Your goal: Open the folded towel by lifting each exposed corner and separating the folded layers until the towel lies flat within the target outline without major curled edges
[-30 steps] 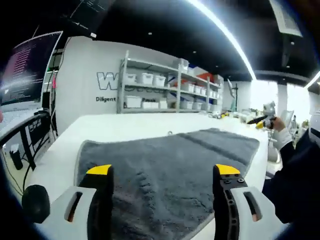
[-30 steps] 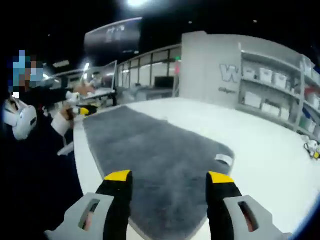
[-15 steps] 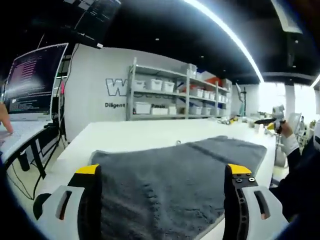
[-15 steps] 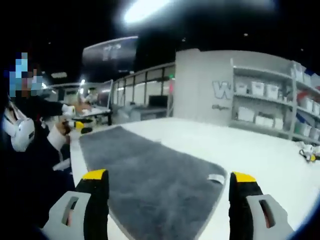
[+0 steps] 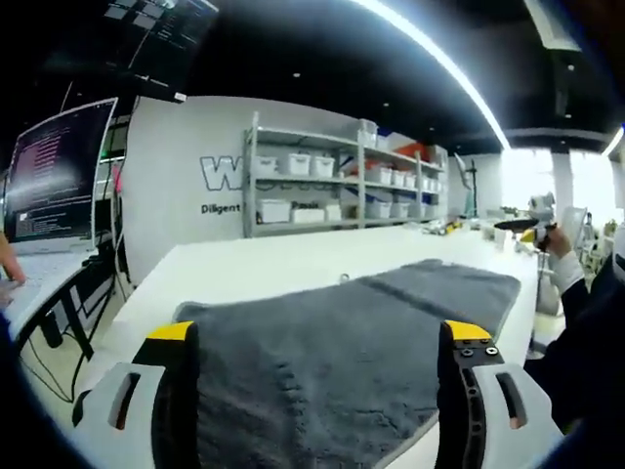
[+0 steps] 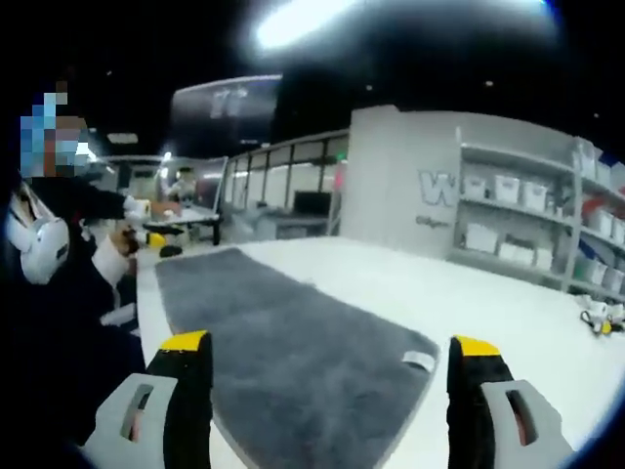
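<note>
Since half a second ago almost nothing has moved — both views sit at nearly the same framing, jaws spread just as wide; a full second back both pairs stood narrower and lower over the cloth, so the hands have pulled up and released.

Left gripper [image 5: 315, 337]: yellow-tipped jaws wide apart, holding nothing, hovering above the near edge of the dark grey plush rectangular towel [image 5: 342, 337]. Right gripper [image 6: 330, 347]: same state, jaws spread and empty, above the towel's other end [image 6: 283, 342], with the small white sewn label [image 6: 420, 361] at the corner just inside its right jaw.

The towel lies on the white tabletop [image 5: 254, 264], spread as one long flat sheet — no stacked layers or flipped corners visible from either end. A faint crease runs across it in the left gripper view. Edges look flat; the near edge under the jaws is partly hidden.

My read: unfolding is essentially done. I can't make out any target outline, so placement within it is unverified. Left over — at most a check on alignment and smoothing that crease.

Background: grey metal shelving with white bins [image 5: 332, 181], a monitor [image 5: 54, 166], another person's gloved hand [image 5: 554, 256].
</note>
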Demonstrator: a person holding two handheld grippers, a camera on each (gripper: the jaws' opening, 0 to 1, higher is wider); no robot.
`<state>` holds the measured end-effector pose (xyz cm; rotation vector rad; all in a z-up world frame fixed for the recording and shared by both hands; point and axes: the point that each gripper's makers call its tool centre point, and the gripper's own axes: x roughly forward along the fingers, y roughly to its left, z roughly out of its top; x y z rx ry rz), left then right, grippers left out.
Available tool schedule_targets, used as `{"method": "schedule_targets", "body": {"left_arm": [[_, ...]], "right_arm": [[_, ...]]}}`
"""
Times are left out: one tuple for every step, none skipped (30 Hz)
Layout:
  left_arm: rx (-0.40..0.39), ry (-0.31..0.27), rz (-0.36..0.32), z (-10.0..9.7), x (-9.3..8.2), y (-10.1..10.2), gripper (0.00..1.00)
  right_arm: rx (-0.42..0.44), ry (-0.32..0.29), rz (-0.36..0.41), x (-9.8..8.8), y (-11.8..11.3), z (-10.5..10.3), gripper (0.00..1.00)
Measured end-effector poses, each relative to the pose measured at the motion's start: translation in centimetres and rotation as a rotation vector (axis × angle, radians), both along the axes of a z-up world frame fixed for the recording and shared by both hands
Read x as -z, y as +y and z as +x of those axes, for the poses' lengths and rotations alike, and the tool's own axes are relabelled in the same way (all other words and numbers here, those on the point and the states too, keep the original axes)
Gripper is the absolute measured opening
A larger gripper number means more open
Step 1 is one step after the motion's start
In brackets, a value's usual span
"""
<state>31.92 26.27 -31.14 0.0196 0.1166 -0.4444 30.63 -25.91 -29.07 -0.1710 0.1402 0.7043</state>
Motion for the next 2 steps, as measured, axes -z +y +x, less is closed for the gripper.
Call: {"method": "schedule_targets", "body": {"left_arm": [[0.000,-0.004,0.000,-0.04,-0.09,0.05,1.00],[-0.003,-0.010,-0.001,-0.02,-0.20,0.18,1.00]], "right_arm": [[-0.004,0.001,-0.006,0.02,0.07,-0.09,1.00],[-0.009,0.001,-0.012,0.05,0.17,-0.20,1.00]]}}
